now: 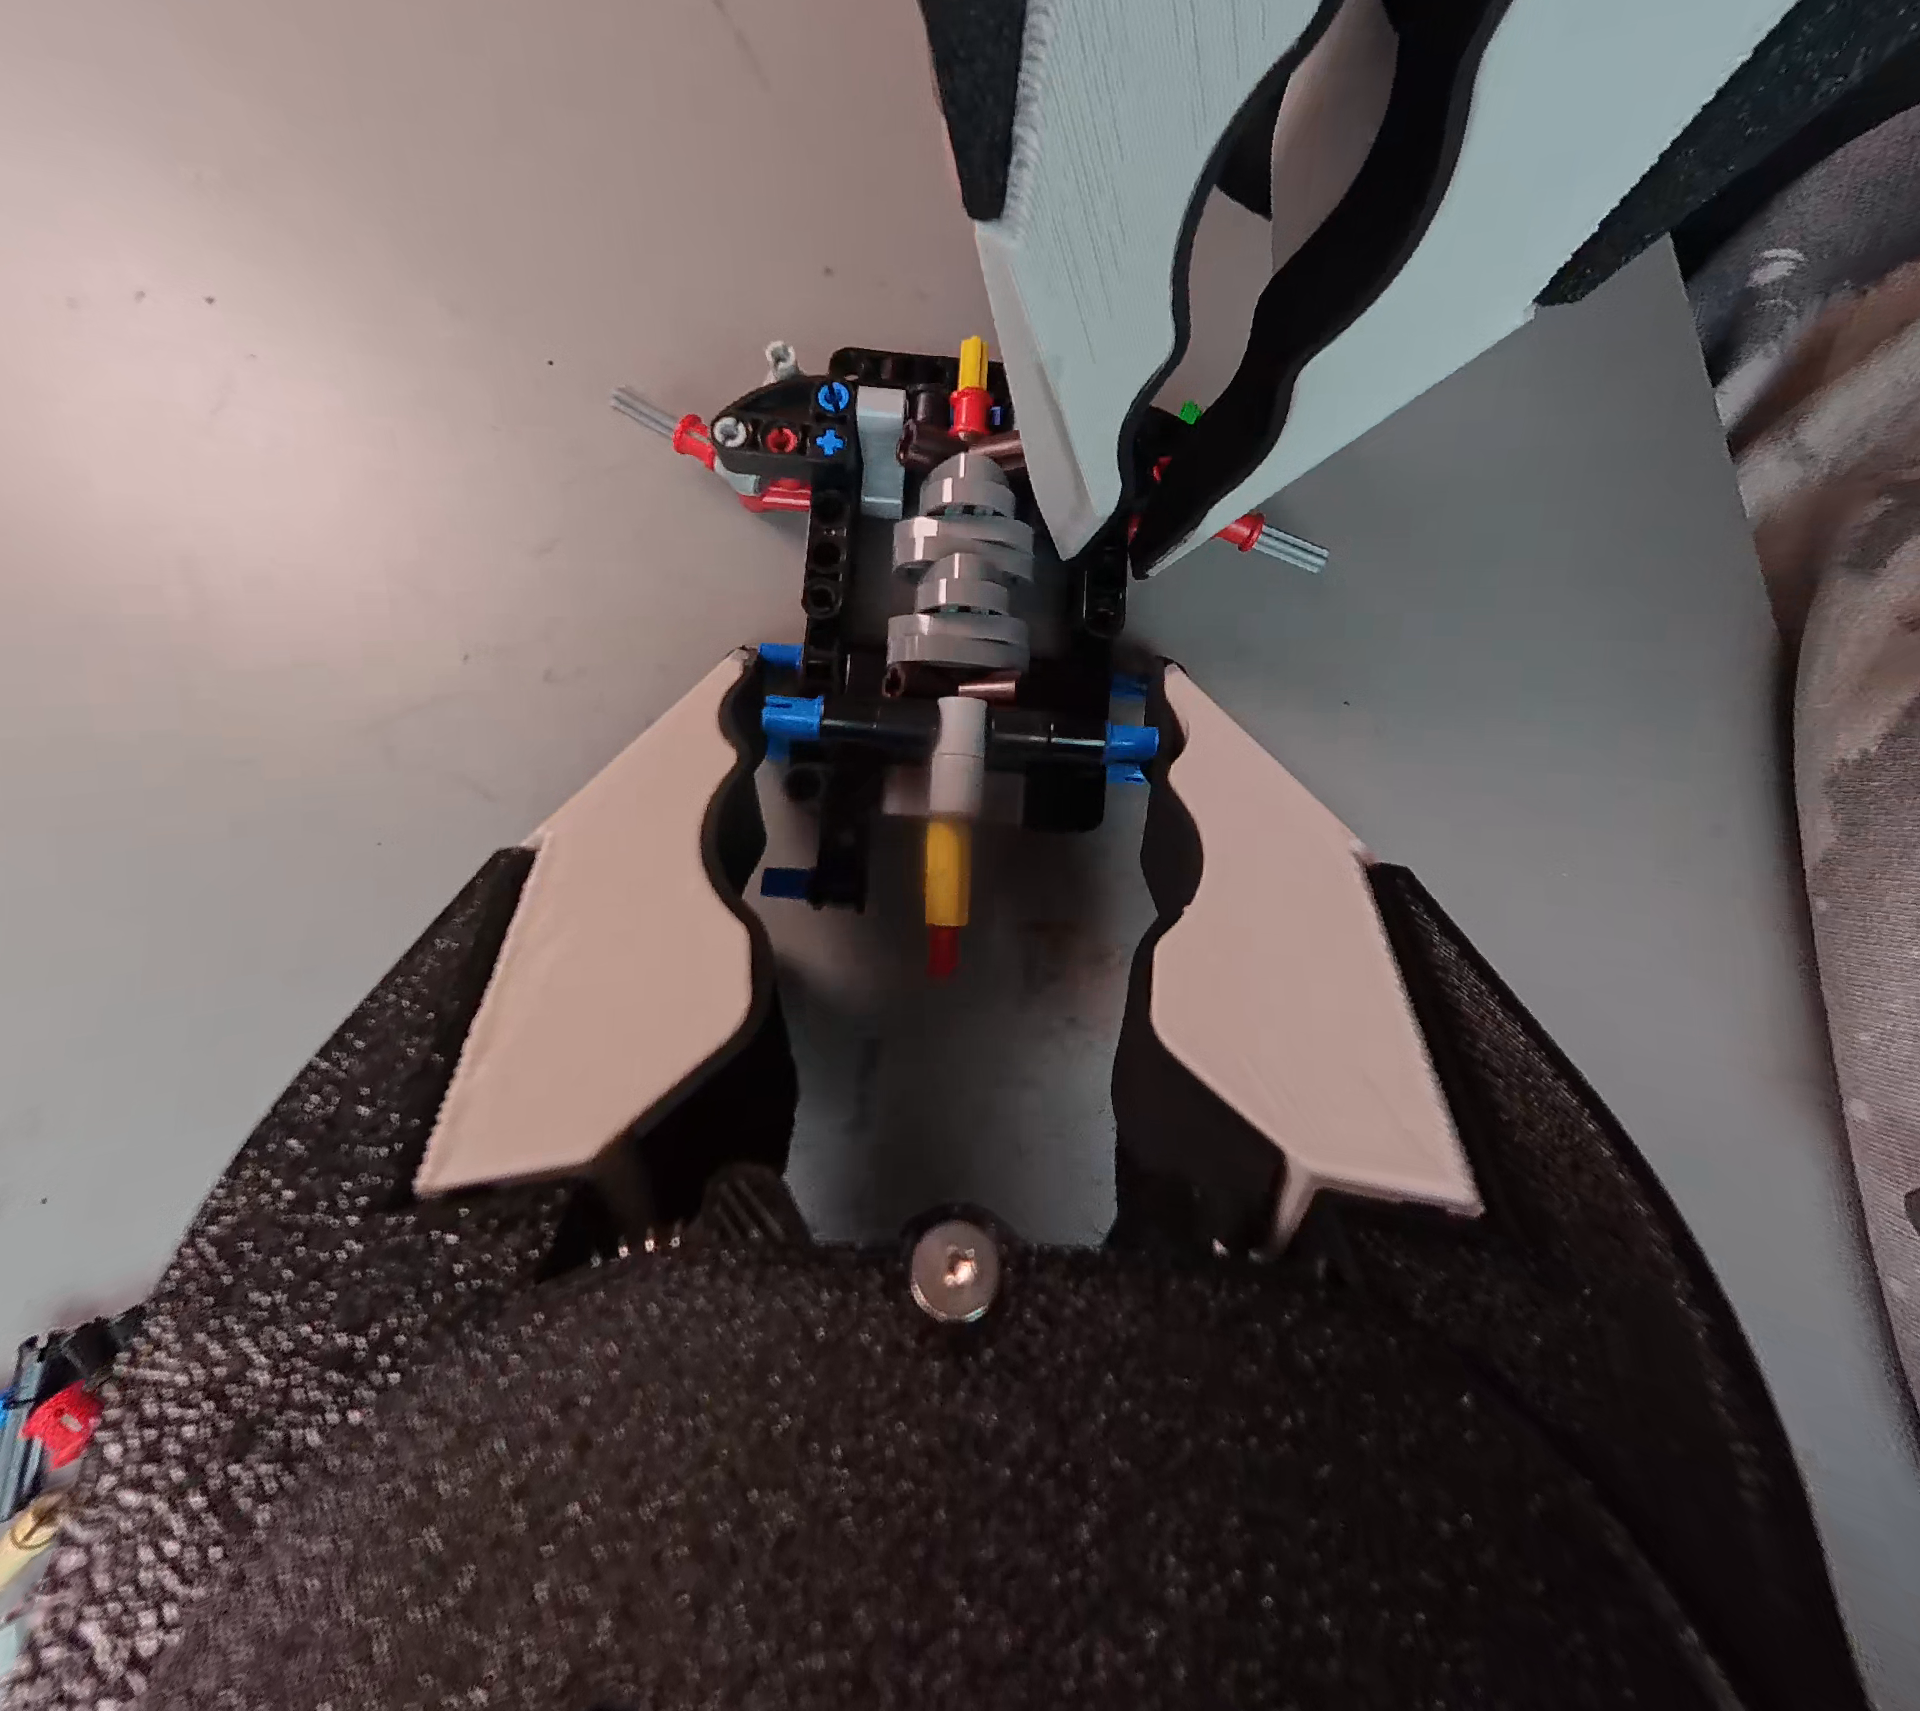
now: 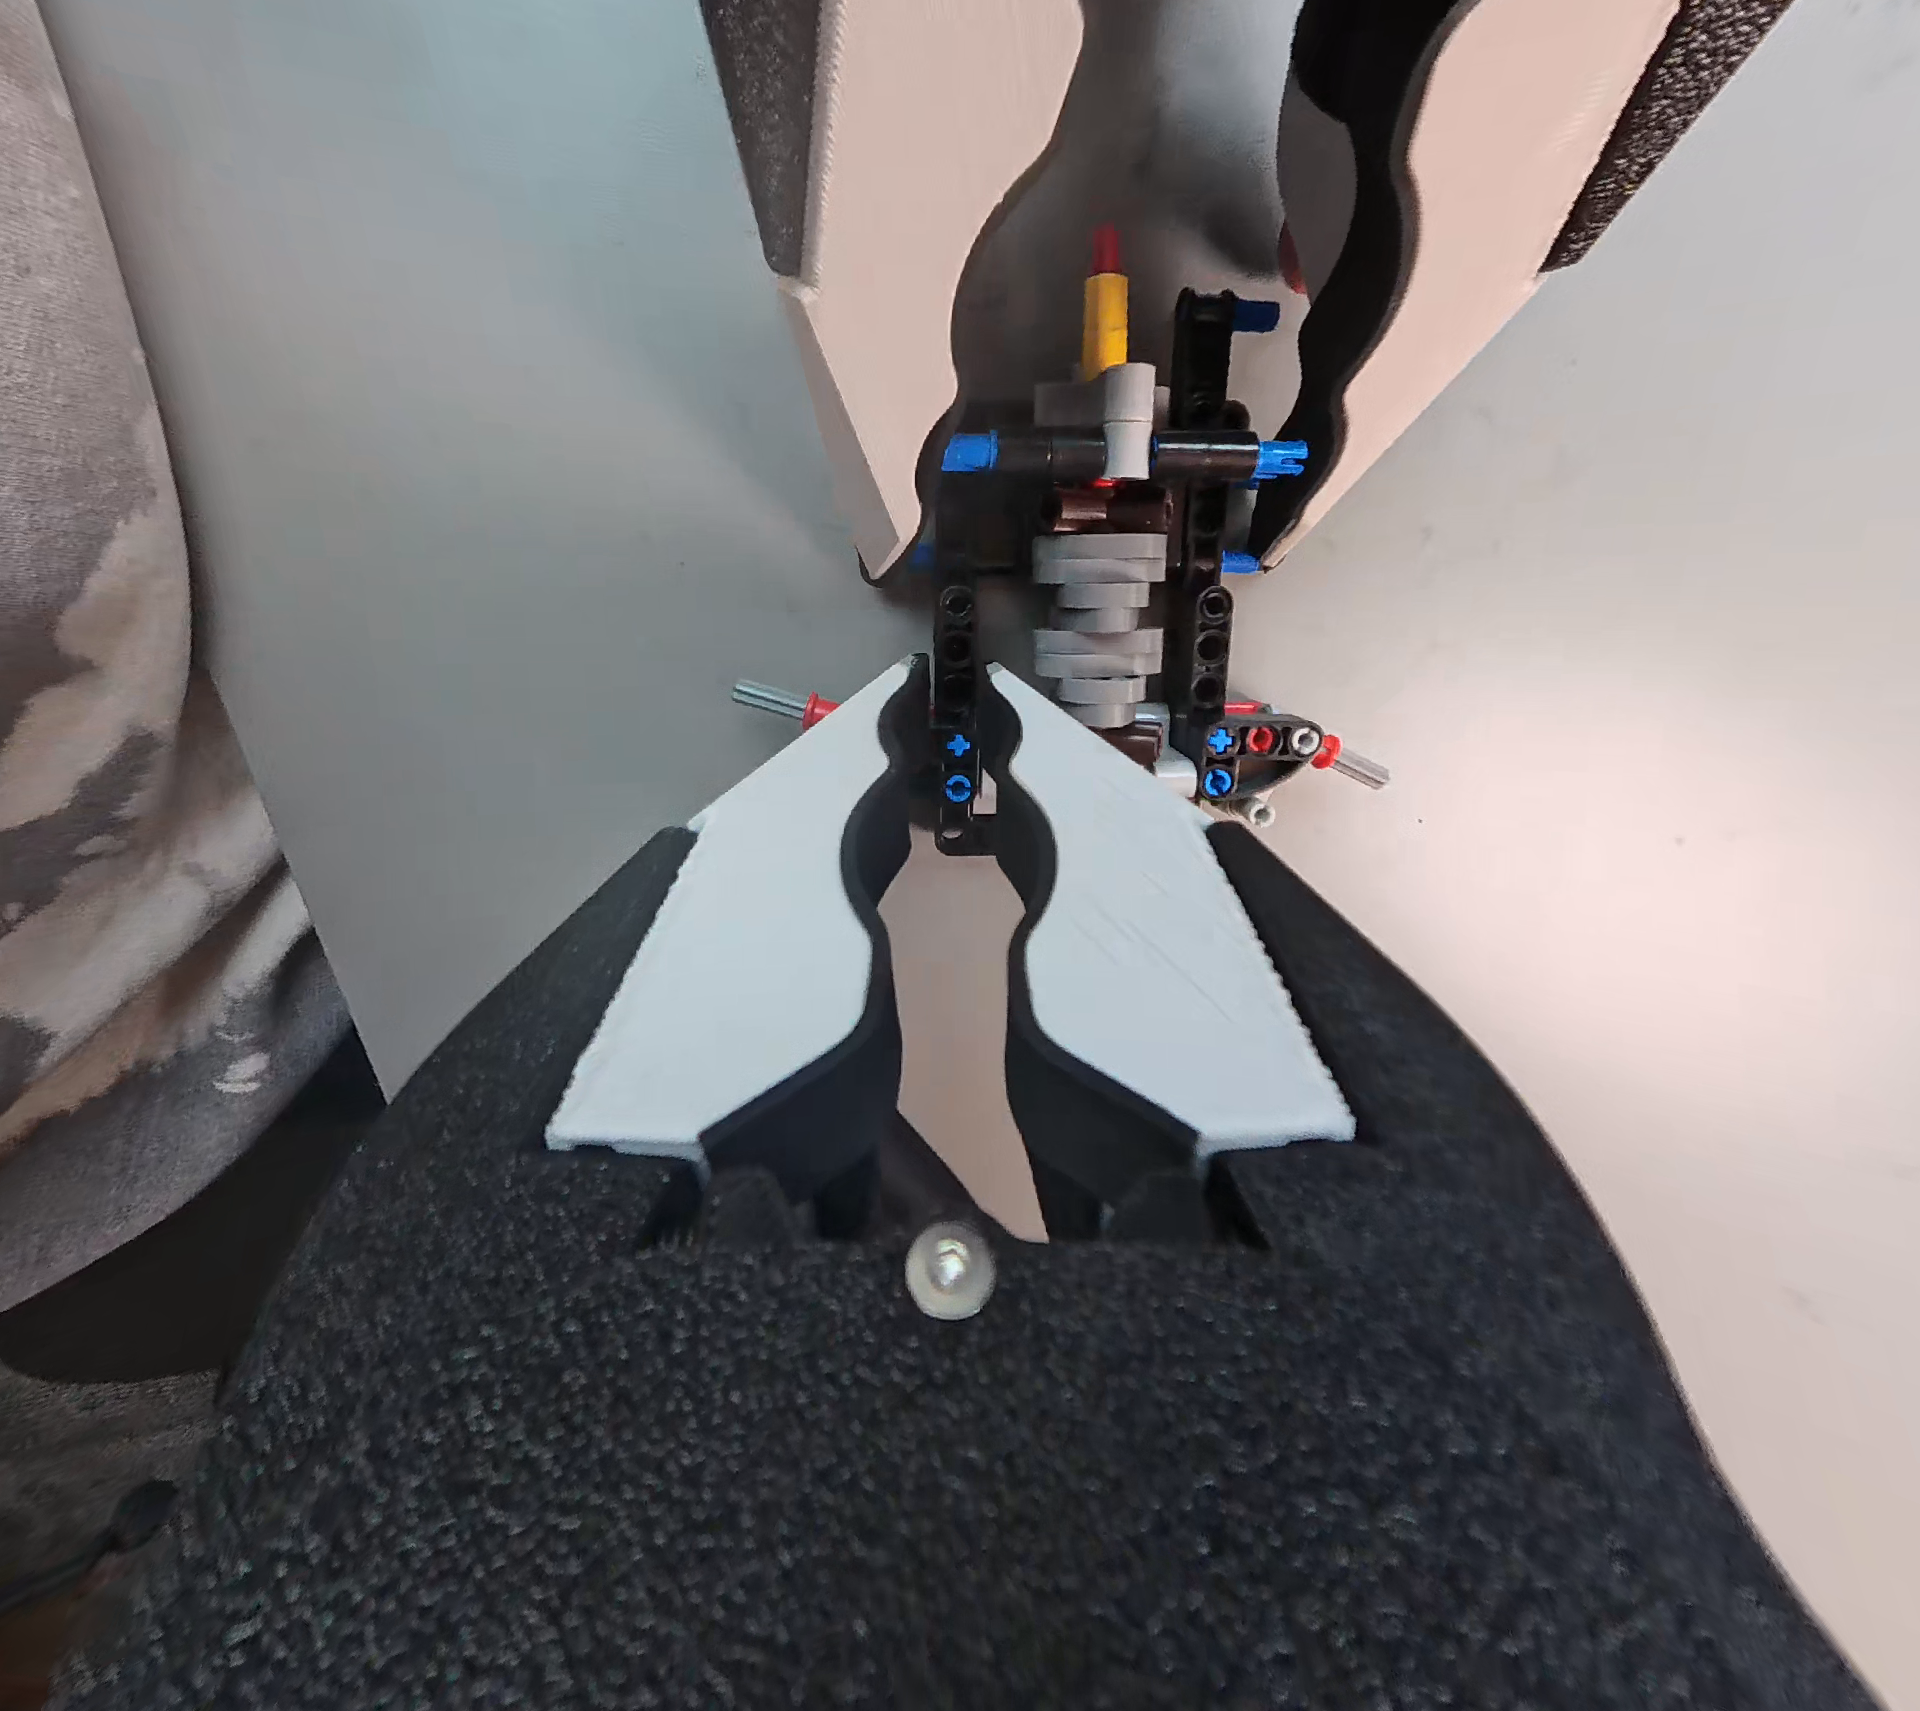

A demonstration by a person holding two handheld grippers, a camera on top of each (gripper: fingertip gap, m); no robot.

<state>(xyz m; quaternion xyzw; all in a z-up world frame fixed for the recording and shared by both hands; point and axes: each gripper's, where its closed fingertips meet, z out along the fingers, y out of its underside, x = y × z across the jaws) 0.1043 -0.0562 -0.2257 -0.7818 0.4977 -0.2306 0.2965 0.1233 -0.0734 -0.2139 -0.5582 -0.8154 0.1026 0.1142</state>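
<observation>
- My left gripper (image 1: 954, 685), with its beige plastic fingers, straddles the near end of a small black toy-brick frame with blue pins and a stack of grey discs down its middle (image 1: 956, 612); the fingertips (image 1: 727, 674) sit against the blue pins on both sides, so the jaws are clamped across the frame's width.
- My right gripper (image 2: 951, 674), with its pale grey-blue fingers, pinches one black side beam of the same frame at the opposite end; the jaws are nearly together with the beam between them.
- The frame lies on a pale grey tabletop (image 1: 312, 311), close to the table's edge.
- A yellow axle with a red tip (image 1: 945, 882) sticks out of the frame's end between my left fingers, through a light grey connector.
- Thin grey axles with red bushes (image 2: 779, 703) poke out sideways at the far end of the frame.
- Beyond the table edge lies mottled grey-brown fabric (image 2: 94, 622); I cannot tell what it belongs to.
- A few loose coloured parts (image 1: 52, 1433) show at the lower left corner of the left wrist view, too cut off to identify.
</observation>
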